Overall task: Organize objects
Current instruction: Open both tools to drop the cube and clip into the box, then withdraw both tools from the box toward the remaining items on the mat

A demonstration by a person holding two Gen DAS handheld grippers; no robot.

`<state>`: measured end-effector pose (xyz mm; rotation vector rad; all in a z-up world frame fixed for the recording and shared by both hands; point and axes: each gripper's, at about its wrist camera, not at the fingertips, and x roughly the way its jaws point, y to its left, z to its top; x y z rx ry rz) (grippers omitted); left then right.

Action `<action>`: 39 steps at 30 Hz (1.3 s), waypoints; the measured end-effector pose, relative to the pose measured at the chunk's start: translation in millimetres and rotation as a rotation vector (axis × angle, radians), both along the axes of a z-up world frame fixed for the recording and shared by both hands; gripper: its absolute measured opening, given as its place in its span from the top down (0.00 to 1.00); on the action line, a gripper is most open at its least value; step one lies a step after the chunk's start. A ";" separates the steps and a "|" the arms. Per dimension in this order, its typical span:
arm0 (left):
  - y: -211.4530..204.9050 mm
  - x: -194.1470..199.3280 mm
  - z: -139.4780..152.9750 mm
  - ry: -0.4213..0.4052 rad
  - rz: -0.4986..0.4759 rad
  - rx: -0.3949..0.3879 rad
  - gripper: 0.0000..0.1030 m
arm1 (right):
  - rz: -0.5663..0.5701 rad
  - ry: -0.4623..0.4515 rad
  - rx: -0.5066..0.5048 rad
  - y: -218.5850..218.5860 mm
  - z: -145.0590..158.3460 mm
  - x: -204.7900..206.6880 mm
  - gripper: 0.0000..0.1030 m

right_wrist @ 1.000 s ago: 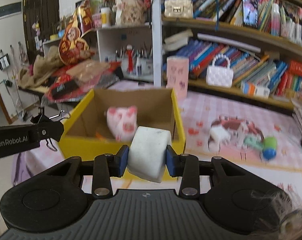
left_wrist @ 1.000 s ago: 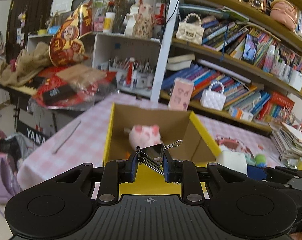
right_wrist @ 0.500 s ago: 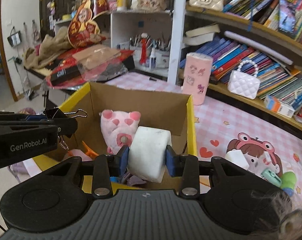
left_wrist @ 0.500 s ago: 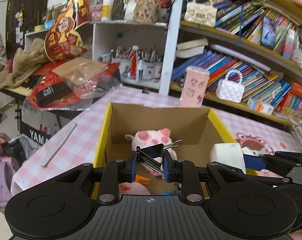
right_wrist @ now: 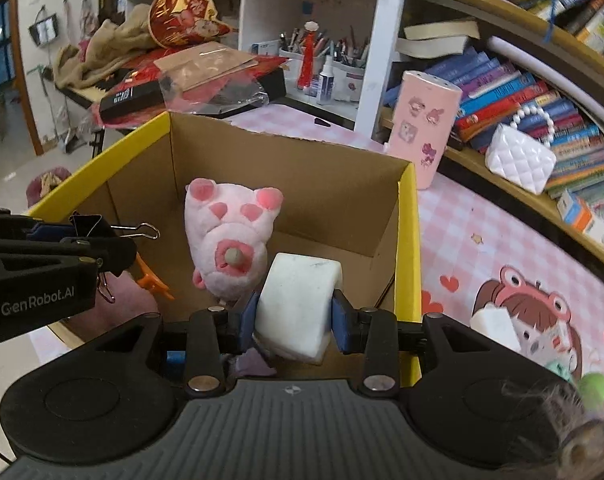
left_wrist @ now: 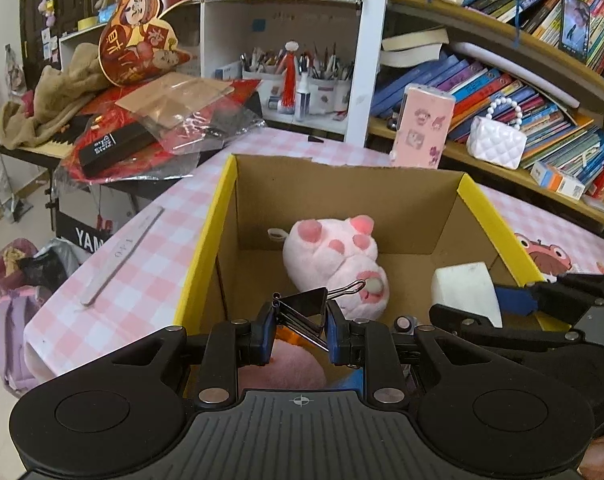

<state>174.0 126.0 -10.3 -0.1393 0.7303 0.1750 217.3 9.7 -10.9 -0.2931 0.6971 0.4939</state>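
A yellow-edged cardboard box (left_wrist: 205,248) (right_wrist: 406,240) stands open on the pink checked table. A pink plush pig (left_wrist: 334,260) (right_wrist: 233,236) lies inside it. My left gripper (left_wrist: 299,326) is shut on a black binder clip (left_wrist: 306,308) and holds it over the box's near left part; the clip also shows in the right wrist view (right_wrist: 89,226). My right gripper (right_wrist: 295,314) is shut on a white foam block (right_wrist: 297,304) over the box's near right part; the block also shows in the left wrist view (left_wrist: 466,292).
An orange item (right_wrist: 151,280) and other small things lie in the box bottom. A pink case (left_wrist: 422,126) stands behind the box. A nail file (left_wrist: 121,256) lies left of it. Small toys (right_wrist: 498,324) lie on the table at right. Bookshelves (left_wrist: 522,92) fill the back.
Both grippers have moved forward and down over the box with their objects still held. The box and the pig look closer and larger.
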 end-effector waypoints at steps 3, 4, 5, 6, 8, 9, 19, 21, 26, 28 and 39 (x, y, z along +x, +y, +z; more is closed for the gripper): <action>-0.5 2.9 -3.1 0.013 0.000 -0.002 0.77 | 0.006 -0.010 -0.011 1.3 -1.7 1.8 0.63; -0.7 3.7 -3.6 0.015 -0.001 -0.002 0.77 | 0.005 -0.012 -0.011 1.7 -2.1 1.7 0.63; -1.0 3.7 -3.6 0.014 -0.001 -0.002 0.77 | 0.005 -0.013 -0.010 1.5 -2.1 1.4 0.61; -1.3 3.1 -3.3 0.010 0.001 0.001 0.74 | 0.006 -0.011 -0.006 1.2 -1.8 1.1 0.61; -1.6 1.3 -1.0 -0.001 0.007 0.005 0.73 | 0.001 -0.004 0.011 -0.7 0.1 0.7 0.54; -1.4 -0.5 0.8 -0.010 0.012 0.006 0.72 | -0.004 -0.003 0.023 -2.1 1.6 -0.3 0.53; -2.3 -29.1 30.4 -0.127 0.014 -0.006 0.54 | -0.032 -0.082 0.096 -17.2 31.8 -32.7 0.52; -4.0 -36.4 34.5 -0.141 0.007 -0.010 0.53 | -0.038 -0.097 0.104 -21.2 37.9 -41.8 0.52; -7.5 -57.6 39.0 -0.161 -0.001 -0.017 0.48 | -0.054 -0.127 0.115 -28.3 47.5 -67.4 0.52; -8.9 -66.9 39.4 -0.161 -0.006 -0.017 0.44 | -0.059 -0.130 0.115 -30.0 48.9 -77.2 0.52; -10.7 -112.1 36.7 -0.140 -0.020 -0.015 0.24 | -0.069 -0.114 0.079 -39.9 40.3 -135.1 0.52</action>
